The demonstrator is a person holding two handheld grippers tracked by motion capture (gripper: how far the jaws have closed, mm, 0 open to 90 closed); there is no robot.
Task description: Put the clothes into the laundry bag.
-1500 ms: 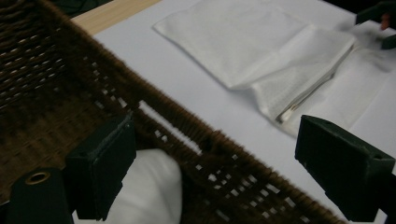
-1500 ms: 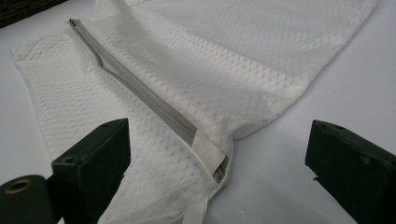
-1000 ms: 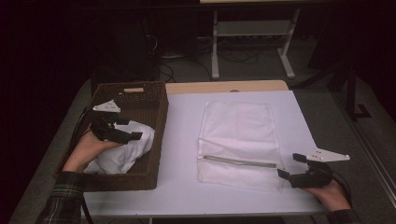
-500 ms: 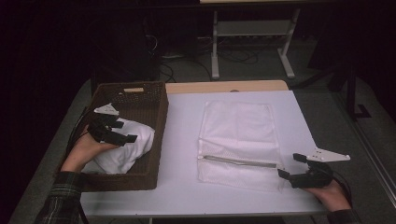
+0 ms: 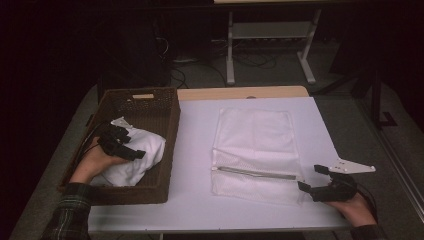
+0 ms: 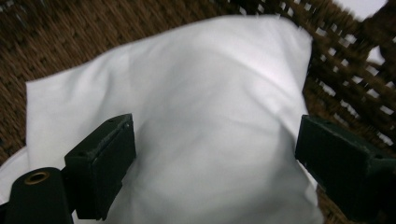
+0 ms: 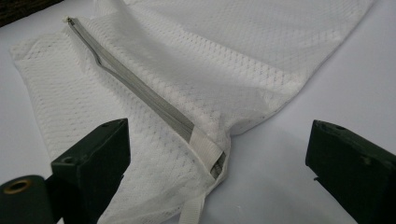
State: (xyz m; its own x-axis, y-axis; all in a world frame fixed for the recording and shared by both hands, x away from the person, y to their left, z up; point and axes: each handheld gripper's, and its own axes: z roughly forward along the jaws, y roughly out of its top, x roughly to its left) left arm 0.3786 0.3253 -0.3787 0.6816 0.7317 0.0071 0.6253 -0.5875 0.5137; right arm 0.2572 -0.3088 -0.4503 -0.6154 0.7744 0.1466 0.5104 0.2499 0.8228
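Note:
A white cloth (image 5: 135,155) lies bunched in the brown wicker basket (image 5: 145,100) at the table's left. My left gripper (image 5: 131,150) is down over it, open. In the left gripper view the cloth (image 6: 205,107) fills the wide gap of the left gripper (image 6: 217,140). A white mesh bag (image 5: 255,135) lies flat on the table, its grey zipper (image 5: 255,173) running across the near part. My right gripper (image 5: 311,178) is open at the zipper's right end. In the right gripper view the zipper (image 7: 140,91) ends between the spread jaws of the right gripper (image 7: 217,140).
The white table top (image 5: 195,130) has bare room between basket and bag. A wooden strip (image 5: 240,93) runs along the far edge. Beyond it, a metal frame (image 5: 270,45) and cables sit on the dark floor.
My left gripper has dipped lower and slightly toward me onto the cloth in the basket. The right gripper and the mesh bag have stayed put.

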